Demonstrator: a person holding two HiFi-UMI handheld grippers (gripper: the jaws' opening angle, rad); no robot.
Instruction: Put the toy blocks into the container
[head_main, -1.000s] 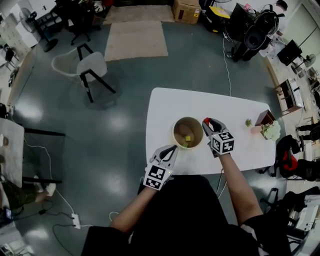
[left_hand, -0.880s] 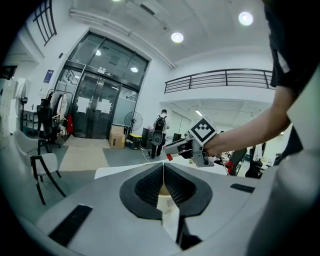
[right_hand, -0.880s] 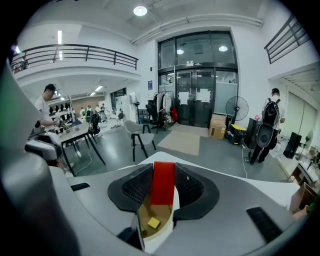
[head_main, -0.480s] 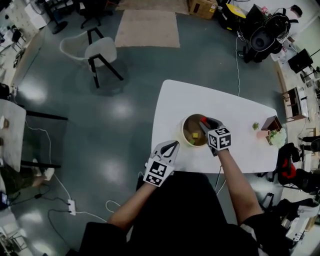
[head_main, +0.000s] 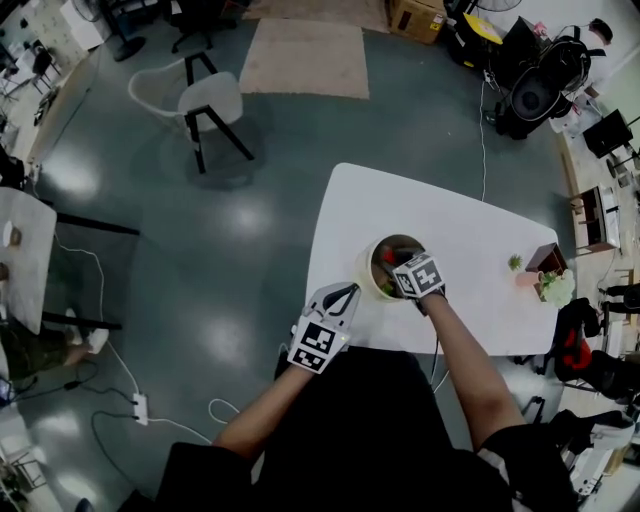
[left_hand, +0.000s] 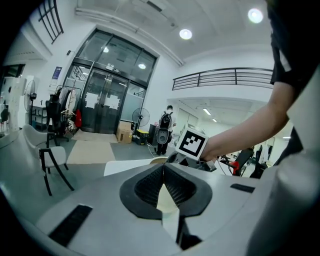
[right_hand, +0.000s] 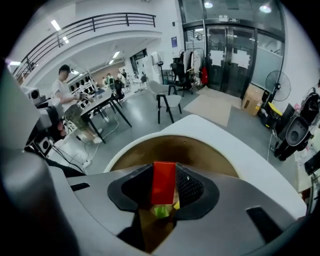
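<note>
The right tool (right_hand: 164, 186) pinches a red block (right_hand: 163, 181) between its pads. The block stands on end, with its long side running along the jaws. The tool points down into the bowl (right_hand: 210, 152), which sits on the white bench (head_main: 450, 220). So the bowl lies right under the block. A green block (right_hand: 160, 211) and a yellow block (right_hand: 176, 205) lie at the bottom. I think the next move is just to let go, and the red block should drop in. The left tool (left_hand: 163, 175) is pressed together with nothing in it. It hangs by the bench edge, beside the bowl and farther from it.
</note>
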